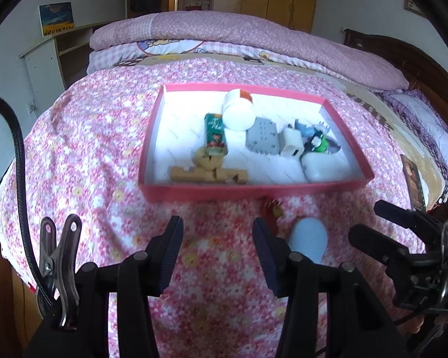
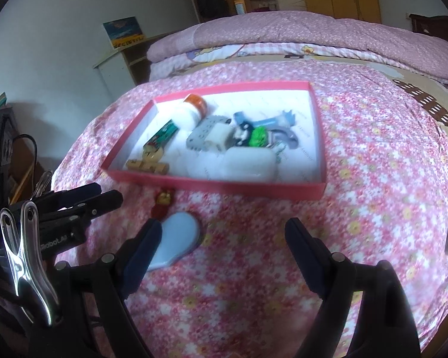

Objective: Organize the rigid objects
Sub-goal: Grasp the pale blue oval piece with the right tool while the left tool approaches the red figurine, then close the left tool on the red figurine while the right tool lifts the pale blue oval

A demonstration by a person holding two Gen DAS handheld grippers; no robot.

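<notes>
Empty, both my grippers, left gripper (image 1: 218,250) and right gripper (image 2: 224,250), gaped over the bedspread (image 1: 104,149). Next I judged it best to straddle the blue heart (image 2: 176,241), then lift it into the pink box (image 2: 212,185).

Matt floral cloth bedspread (image 1: 104,155); pink cardboard tray (image 1: 254,192) at twelve o'clock holds glossy white plastic jar (image 1: 239,113) and wooden blocks (image 1: 209,174).

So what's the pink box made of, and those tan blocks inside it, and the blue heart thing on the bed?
The pink box looks like cardboard: thin, flat matte walls, white inside. The tan blocks look like bare wood, pale and dull with cut notches, though the blur leaves that open. The blue heart seems to be smooth plastic or rubber with a darker rim; which one I can't tell.
</notes>
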